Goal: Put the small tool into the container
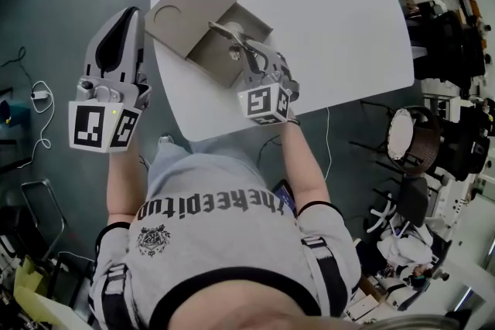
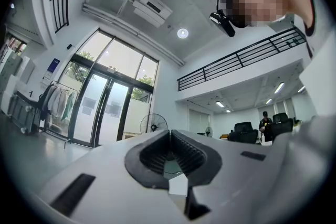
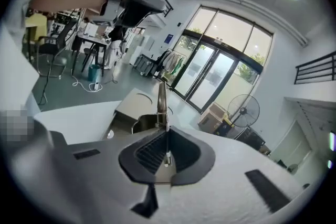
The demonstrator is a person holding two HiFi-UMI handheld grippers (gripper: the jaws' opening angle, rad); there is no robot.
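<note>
My right gripper [image 3: 167, 136] is clamped on the thin silver metal tool [image 3: 160, 99] — it sits above the grey-brown moulded container [image 1: 182, 11], over its open recess. Left of the container, off the white table [image 1: 332, 19], my left gripper [image 2: 169, 134] has its jaws together, empty.

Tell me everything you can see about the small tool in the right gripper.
The small tool is a slim, metal-looking strip, pinched at one end by the shut fingers of the right gripper. Its free end sticks out past them toward the open compartment of the brownish container on the white table. Contact with the container can't be judged.
</note>
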